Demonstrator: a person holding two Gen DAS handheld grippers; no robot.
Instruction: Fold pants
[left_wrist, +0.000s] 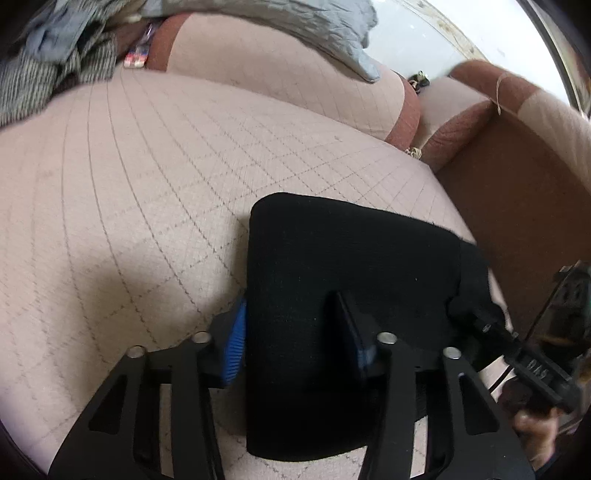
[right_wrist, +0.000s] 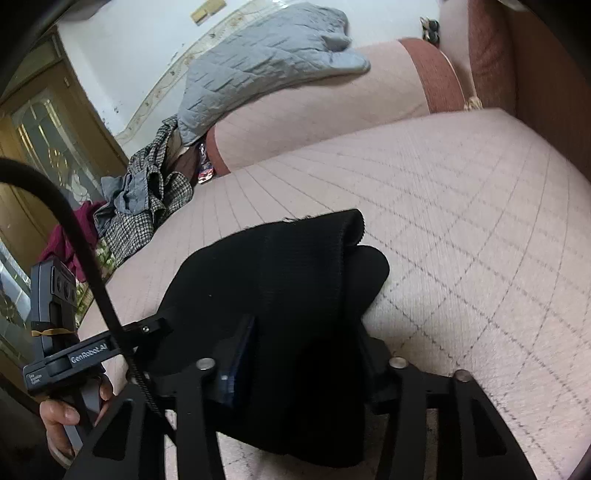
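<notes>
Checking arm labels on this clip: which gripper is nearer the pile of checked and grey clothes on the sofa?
Left. The left gripper holds the black pants on the side toward the clothes pile; the right gripper grips the pants' opposite side, farther from it.

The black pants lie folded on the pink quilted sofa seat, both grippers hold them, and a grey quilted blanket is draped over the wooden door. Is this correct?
Not quite: the right wrist view shows the grey quilted blanket draped over the sofa backrest, not the door. The black pants, left gripper and right gripper are as you say.
</notes>
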